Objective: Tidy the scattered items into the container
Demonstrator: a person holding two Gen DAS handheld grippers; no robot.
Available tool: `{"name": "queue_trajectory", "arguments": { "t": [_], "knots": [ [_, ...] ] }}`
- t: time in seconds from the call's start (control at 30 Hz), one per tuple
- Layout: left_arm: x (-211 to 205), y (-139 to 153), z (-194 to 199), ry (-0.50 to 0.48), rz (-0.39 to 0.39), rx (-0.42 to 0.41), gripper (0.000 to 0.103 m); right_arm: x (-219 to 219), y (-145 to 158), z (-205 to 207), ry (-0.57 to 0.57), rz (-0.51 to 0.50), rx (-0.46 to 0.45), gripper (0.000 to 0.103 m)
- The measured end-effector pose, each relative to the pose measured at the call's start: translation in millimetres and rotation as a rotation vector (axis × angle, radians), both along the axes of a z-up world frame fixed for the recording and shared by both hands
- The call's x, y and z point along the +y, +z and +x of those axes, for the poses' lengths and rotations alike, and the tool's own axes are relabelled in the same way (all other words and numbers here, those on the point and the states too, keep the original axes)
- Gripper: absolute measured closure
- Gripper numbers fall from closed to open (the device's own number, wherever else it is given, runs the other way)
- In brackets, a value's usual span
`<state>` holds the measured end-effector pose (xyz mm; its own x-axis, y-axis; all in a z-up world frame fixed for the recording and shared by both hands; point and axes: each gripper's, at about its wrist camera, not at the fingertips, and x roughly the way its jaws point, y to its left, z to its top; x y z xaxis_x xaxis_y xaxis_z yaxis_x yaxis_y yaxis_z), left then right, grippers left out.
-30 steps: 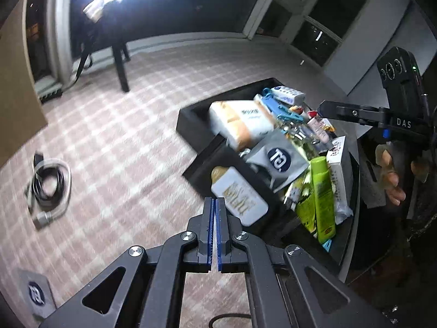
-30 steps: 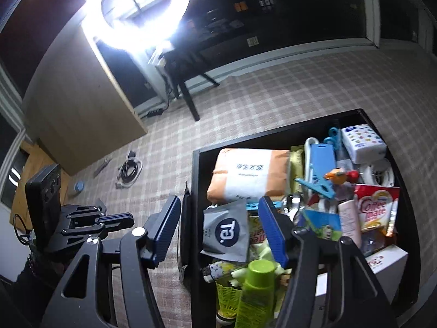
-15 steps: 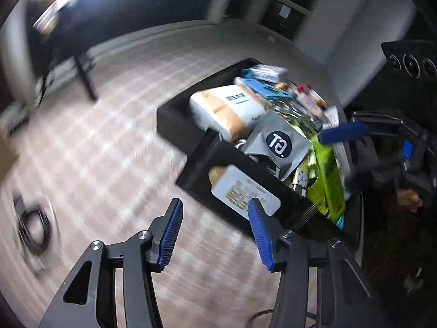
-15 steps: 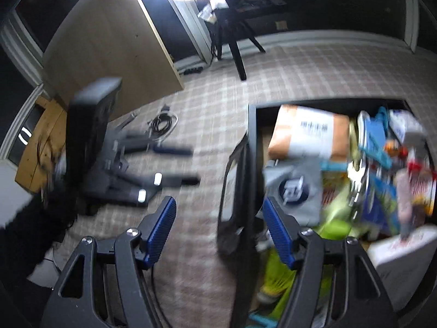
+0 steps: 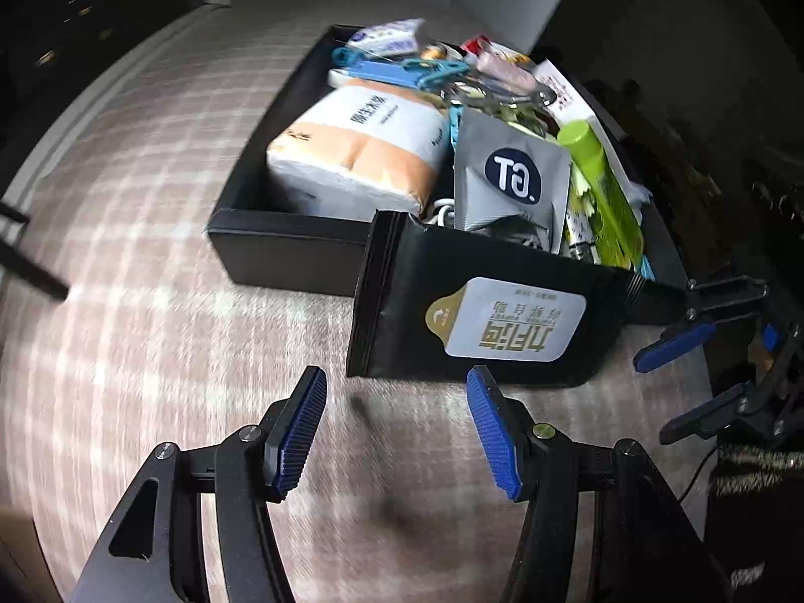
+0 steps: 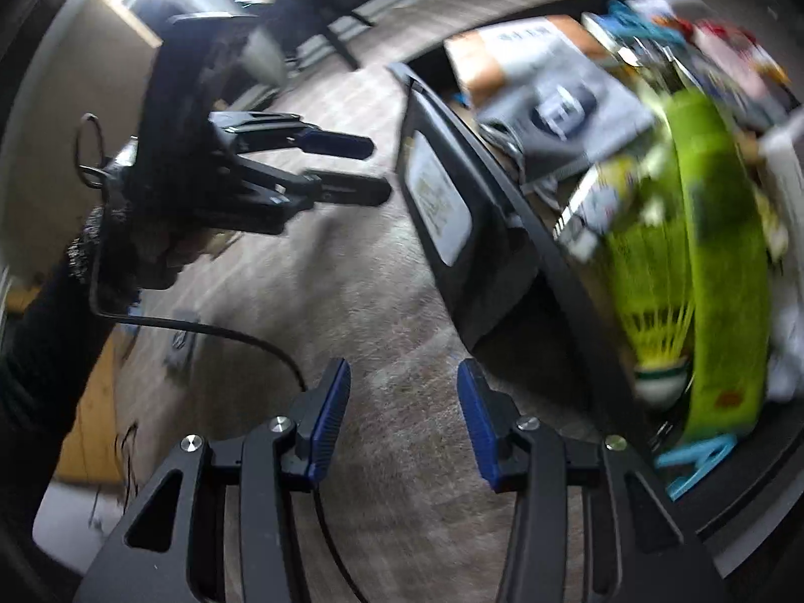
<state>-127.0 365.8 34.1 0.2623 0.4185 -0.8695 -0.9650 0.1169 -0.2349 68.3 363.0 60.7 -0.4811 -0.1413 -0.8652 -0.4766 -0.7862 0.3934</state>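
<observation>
Since the earlier frames, both grippers have been brought down toward the checked floor in front of the black container, and the left gripper, then pressed shut, is now seen with its blue pads well apart and opening, nothing being held between them. Only bare floor is framed by the left pads, with the lower edge of a black wipes pack lying just beyond their tips. That pack is propped outside the container, leaned against its near wall, its grey label facing outward. The right gripper is also shown with its jaws parted, though they are closing, and nothing but floor is seen between them; the pack stands ahead and to the right of its tips. Behind the pack, the container is filled with a white and orange tissue pack, a grey pouch and a green tube, among smaller items blurred by motion. A dark sleeve is visible behind the left gripper in the right wrist view.
</observation>
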Motion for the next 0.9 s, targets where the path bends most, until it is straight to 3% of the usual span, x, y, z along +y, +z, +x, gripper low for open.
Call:
{"name": "queue_trajectory", "arguments": {
  "t": [0.13, 0.27, 0.5, 0.57, 0.67, 0.73, 0.9],
  "knots": [
    [6, -4, 0, -0.067, 0.007, -0.023, 0.047, -2, -10, 0, -0.096, 0.045, -0.030, 0.059],
    [13, -7, 3, -0.123, 0.009, -0.030, 0.047, 5, -8, 0, -0.182, 0.072, 0.009, 0.061],
    [21, -8, 7, -0.144, 0.039, -0.082, 0.047, 10, -3, -15, -0.175, 0.091, 0.071, 0.062],
    [19, -8, 9, -0.138, 0.047, -0.073, 0.048, 13, -4, -13, -0.168, 0.077, 0.078, 0.071],
    [14, -5, 10, -0.128, 0.054, -0.083, 0.062, 17, -6, -9, -0.158, 0.035, 0.082, 0.089],
    [10, -3, 11, -0.119, 0.052, -0.074, 0.072, 21, -3, -6, -0.150, 0.037, 0.088, 0.091],
    [8, -5, 10, -0.114, 0.051, -0.053, 0.075, 22, 1, -7, -0.123, 0.066, 0.093, 0.091]
  ]
}}
